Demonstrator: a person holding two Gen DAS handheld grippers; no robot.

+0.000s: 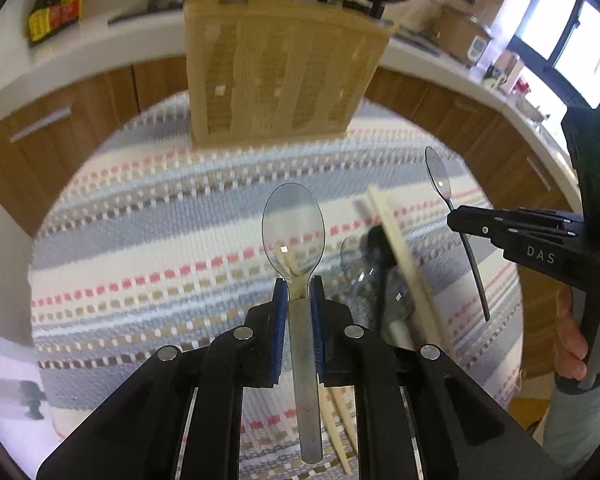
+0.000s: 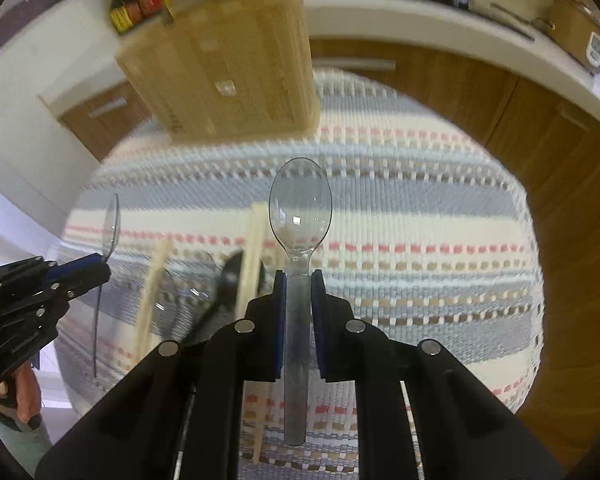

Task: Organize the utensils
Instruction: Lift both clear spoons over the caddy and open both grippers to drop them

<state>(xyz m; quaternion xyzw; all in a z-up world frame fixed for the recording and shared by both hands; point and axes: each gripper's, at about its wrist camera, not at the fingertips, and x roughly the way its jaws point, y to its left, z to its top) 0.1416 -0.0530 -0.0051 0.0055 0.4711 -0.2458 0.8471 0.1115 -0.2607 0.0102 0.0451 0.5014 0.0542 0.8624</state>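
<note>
L gripper (image 1: 299, 294) jaws clamp a clear spoon (image 1: 293, 228) by the neck, above table centre; loose chopsticks (image 1: 400, 256) and dark utensils (image 1: 384, 256) lie right of centre on striped cloth (image 1: 140, 240); R gripper (image 2: 299, 286) jaws clamp a 2nd clear spoon (image 2: 300, 208); wooden holder (image 1: 284, 68) stands at far edge.

**Bright daylight, blurred background**

Daylight enters from the window (image 1: 572, 36), overexposed in the left view. Both fisheye views curve strongly at the edges. The holder (image 1: 284, 72) and cloth (image 2: 420, 216) show motion blur; spoon bowls carry small glints.
</note>
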